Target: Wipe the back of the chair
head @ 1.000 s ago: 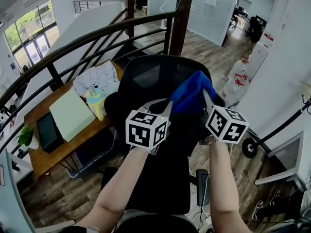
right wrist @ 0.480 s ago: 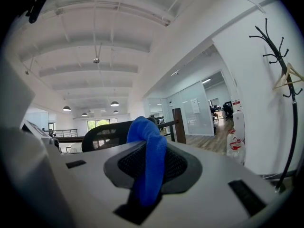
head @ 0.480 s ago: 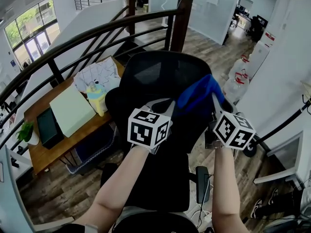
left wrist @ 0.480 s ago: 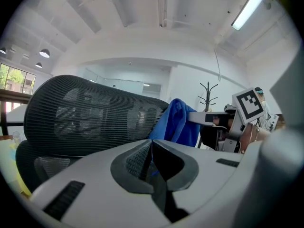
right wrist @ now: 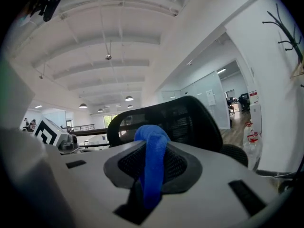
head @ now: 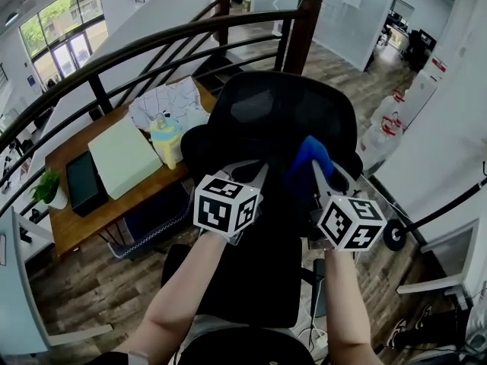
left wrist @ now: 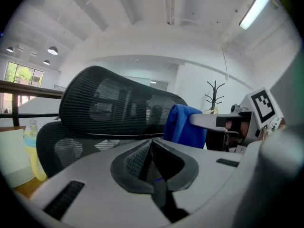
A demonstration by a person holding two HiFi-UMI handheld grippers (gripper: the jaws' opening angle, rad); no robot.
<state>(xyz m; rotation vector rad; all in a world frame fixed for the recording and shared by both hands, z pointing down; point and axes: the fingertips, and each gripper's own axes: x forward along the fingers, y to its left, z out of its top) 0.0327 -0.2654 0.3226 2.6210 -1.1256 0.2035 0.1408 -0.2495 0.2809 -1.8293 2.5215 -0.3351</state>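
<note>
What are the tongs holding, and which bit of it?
The right tongs pinch the blue cloth by a bunched-up fold, and its end sticks out past the tips. The left tongs are shut on nothing.

My left gripper (head: 257, 172): pale grey plastic shell, two broad smooth jaws. Jaw tips lined with dark grey pads (left wrist: 134, 159), finely ribbed, set in a curved dark rim. One narrow black slot (left wrist: 65, 199) sunk in the jaw's flat top. Left cube (head: 227, 206) at the hand end: white faces, black square markers, rounded corners.

My right gripper (head: 326, 175): same pale shell, dark meshed pads (right wrist: 178, 167), black slots (right wrist: 244, 197) on both jaws. Right cube (head: 351, 222) matches the left. Small metal fittings beside it, detail blurred.

Forearms (head: 183, 295) bare.
</note>
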